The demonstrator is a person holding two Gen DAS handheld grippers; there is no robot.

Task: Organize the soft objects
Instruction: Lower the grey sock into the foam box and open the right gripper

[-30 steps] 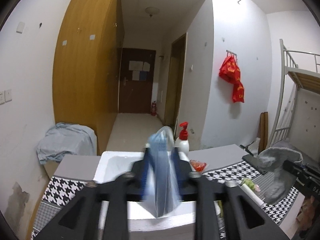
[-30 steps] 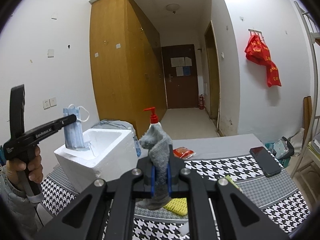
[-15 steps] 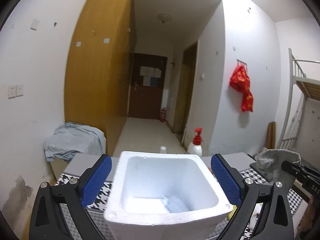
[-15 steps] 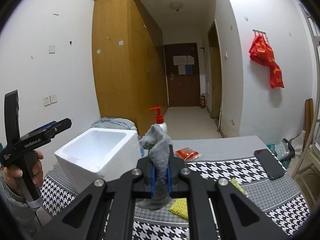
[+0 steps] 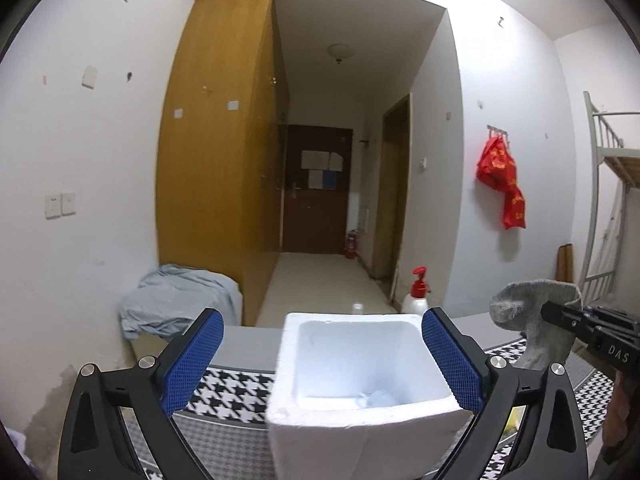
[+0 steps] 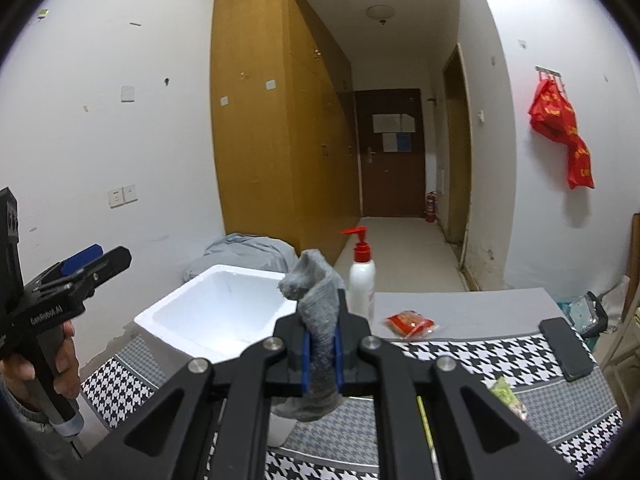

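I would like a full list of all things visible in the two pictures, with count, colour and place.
foam box: 1, white, on table, left
face mask: 1, pale blue, inside foam box
sock: 1, grey, held in right tool
pump bottle: 1, white, red pump, behind box
snack packet: 1, red, on table
phone: 1, black, table right
tablecloth: 1, black-white houndstooth
left tool: open, empty
right tool: shut on sock
hand: 1, holding left tool

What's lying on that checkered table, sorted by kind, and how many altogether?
Foam box: 1
Pump bottle: 1
Red snack packet: 1
Phone: 1
Green wrapper: 1
Total: 5
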